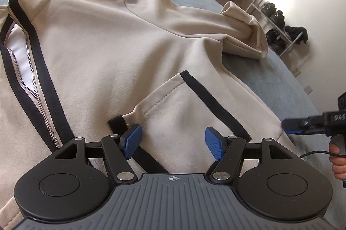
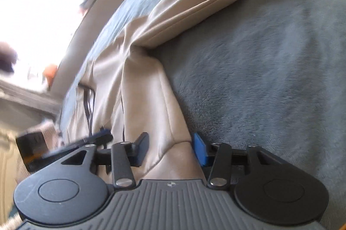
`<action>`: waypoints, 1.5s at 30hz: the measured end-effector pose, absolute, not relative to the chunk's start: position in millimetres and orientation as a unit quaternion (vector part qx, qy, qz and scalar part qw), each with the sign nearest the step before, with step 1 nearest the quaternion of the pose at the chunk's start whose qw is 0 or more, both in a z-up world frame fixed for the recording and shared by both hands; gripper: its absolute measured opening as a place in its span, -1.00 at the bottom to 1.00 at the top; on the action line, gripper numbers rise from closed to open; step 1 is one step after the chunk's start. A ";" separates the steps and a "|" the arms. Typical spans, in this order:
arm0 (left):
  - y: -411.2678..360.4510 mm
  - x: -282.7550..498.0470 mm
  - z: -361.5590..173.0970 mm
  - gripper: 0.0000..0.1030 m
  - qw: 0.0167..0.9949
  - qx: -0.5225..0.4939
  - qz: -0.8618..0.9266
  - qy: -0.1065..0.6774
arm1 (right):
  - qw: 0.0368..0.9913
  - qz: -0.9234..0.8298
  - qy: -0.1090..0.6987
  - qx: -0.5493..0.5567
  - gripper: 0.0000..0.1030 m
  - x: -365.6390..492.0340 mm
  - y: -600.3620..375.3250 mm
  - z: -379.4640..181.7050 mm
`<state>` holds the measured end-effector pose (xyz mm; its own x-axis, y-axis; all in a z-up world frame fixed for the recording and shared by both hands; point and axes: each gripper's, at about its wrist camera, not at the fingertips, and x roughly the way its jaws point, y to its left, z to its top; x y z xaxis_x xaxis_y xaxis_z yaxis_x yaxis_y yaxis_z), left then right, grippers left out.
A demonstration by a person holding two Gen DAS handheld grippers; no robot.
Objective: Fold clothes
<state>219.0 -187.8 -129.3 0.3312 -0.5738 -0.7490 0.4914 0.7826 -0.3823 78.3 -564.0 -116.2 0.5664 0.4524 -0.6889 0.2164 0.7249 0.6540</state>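
Garment: beige zip jacket (image 1: 112, 40) with black trim, spread front-up on the bed (image 1: 281, 87), which has a grey-blue plush cover.
Zip: partly undone near the collar, white lining showing, at the left of the left wrist view (image 1: 26, 70).
Pocket: patch pocket (image 1: 177, 113) edged in black, straight ahead of the left gripper.
Sleeve: one sleeve (image 2: 194, 7) lies out across the cover, its cuff end folded over; the same sleeve shows at upper right in the left wrist view.
Left gripper: (image 1: 173, 141) hovers above the pocket, blue fingers (image 1: 132, 139) spread wide, holding nothing.
Right gripper: (image 2: 170, 150) sits at the jacket's side edge near the hem; fingers (image 2: 200, 150) are parted with a ridge of beige cloth between them. Whether they touch the cloth, cannot tell; view is blurred.
Cross-view: the right gripper's tip appears at the right edge of the left wrist view, with part of a hand (image 1: 338, 163) on its grip.
Background: shoe rack (image 1: 279, 24) against the wall beyond the bed.
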 end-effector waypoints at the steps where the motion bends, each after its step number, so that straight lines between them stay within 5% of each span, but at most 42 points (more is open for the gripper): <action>1: -187.6 218.7 -129.3 0.26 0.815 -0.044 -0.327 0.477 | 0.810 0.074 0.461 0.354 -0.43 77.2 -561.0 -114.5; 4: -185.9 218.3 -129.2 0.26 0.815 -0.050 -0.326 0.476 | 0.820 0.078 0.465 0.324 -0.75 73.7 -552.1 -109.4; 7: -184.2 220.3 -129.2 0.26 0.813 -0.060 -0.324 0.479 | 0.830 0.066 0.453 0.320 -0.79 64.2 -552.6 -104.2; 23: -185.2 218.9 -123.3 0.26 0.815 -0.042 -0.347 0.463 | 0.757 0.005 0.447 0.477 -0.57 -18.5 -598.5 -100.7; 31: -207.9 167.6 -99.4 0.26 0.821 0.065 -0.420 0.382 | 0.862 0.055 0.451 0.225 -0.58 -15.5 -520.2 -47.6; 38: -232.0 107.1 -130.5 0.29 0.779 0.197 -0.468 0.368 | 0.848 0.078 0.524 0.002 -0.65 9.6 -443.9 -101.3; 45: -222.0 107.6 -130.9 0.34 0.782 0.165 -0.473 0.370 | 0.859 0.051 0.508 0.038 -0.62 11.4 -445.3 -79.0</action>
<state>107.6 -222.0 -130.9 0.2778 -0.6179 -0.7355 0.8625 0.4976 -0.0924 11.4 -445.3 -79.0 0.4778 0.1267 -0.8693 -0.0485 0.9918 0.1179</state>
